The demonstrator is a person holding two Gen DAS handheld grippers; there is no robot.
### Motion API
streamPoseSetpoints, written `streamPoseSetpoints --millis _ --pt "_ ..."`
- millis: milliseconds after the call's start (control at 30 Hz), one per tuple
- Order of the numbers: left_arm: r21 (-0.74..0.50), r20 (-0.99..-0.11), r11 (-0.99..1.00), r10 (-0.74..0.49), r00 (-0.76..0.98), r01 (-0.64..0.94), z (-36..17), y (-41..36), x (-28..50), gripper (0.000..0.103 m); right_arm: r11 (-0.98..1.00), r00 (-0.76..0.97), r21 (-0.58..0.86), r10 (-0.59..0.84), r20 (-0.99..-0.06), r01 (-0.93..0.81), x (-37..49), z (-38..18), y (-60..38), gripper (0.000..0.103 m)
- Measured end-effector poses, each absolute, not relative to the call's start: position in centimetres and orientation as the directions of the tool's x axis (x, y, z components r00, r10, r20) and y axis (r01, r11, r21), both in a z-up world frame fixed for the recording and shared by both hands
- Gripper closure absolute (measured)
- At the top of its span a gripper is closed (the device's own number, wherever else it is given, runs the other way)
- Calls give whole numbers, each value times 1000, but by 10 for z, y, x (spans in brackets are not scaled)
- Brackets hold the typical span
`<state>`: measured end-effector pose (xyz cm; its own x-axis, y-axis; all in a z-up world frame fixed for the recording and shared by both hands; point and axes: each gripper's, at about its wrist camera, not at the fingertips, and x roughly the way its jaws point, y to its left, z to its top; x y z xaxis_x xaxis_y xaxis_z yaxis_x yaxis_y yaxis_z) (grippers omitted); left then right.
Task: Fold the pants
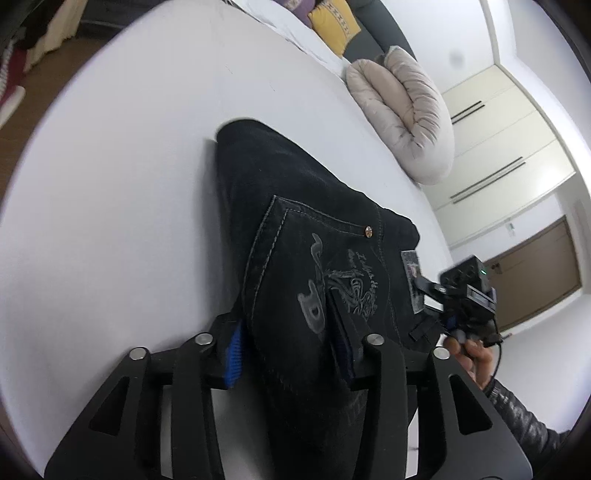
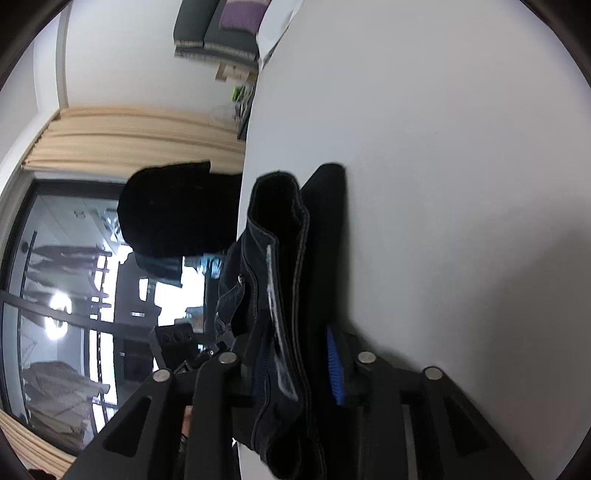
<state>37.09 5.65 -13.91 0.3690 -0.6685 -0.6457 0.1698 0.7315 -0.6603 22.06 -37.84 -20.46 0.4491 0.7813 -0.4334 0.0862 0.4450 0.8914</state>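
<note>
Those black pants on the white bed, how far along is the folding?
Partly done, it seems: the pants already lie doubled, layers stacked at the waistband. In hand: the left gripper and right gripper each pinch the fabric. Left: probably another fold, then laying them flat on the bed.

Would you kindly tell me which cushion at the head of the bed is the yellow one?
The yellow cushion is the patterned one nearer the beige folded duvet; the purple cushion beside it lies farther from the duvet, at the frame's top edge.

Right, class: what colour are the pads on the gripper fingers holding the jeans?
Blue pads, clearest in the right wrist view, against the black jeans.
</note>
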Motion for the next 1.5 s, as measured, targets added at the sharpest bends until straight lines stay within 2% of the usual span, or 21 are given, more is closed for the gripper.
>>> streamPoseSetpoints --millis 100,167,267,333,400,467,533,633,933,1033,1133,1267,1500 --pt "-577 -696 801 -585 416 161 -120 55 354 50 499 507 858 713 -484 118 193 -191 -393 55" --pt "-460 -732 867 -491 472 189 -97 57 326 41 591 537 797 635 -555 124 173 -175 -397 45" --pt "-270 -737 938 -345 581 215 -55 42 287 29 707 564 701 545 -621 90 145 -143 -387 45" --pt "-141 -683 967 -250 686 212 -18 32 250 20 776 601 629 483 -637 43 125 -114 -374 44" --pt "-57 -615 983 -174 769 176 19 22 215 5 832 653 555 416 -633 8 103 -85 -361 30" --pt "16 -513 994 -84 854 108 57 13 175 0 885 728 466 333 -599 -21 72 -50 -345 11" --pt "48 -425 997 -27 905 52 87 4 140 0 915 799 401 264 -540 -31 43 -21 -335 1" --pt "24 -330 1000 -10 944 19 117 0 94 0 944 867 330 187 -461 -28 14 17 -320 0" --pt "-3 -410 999 40 911 -45 134 -12 37 0 992 970 127 33 -240 -2 -91 91 -282 0" --pt "-35 -491 997 48 870 -75 124 -8 23 0 996 962 93 36 -271 -11 -111 98 -268 0" --pt "-28 -564 997 48 824 -78 106 -20 18 0 995 925 97 6 -380 33 -109 89 -261 0" --pt "-23 -585 999 27 811 -50 89 -30 22 0 986 847 151 16 -531 76 -98 69 -257 0" --pt "-24 -640 998 28 768 -57 52 -32 50 0 994 830 84 -11 -557 70 -83 53 -237 0"
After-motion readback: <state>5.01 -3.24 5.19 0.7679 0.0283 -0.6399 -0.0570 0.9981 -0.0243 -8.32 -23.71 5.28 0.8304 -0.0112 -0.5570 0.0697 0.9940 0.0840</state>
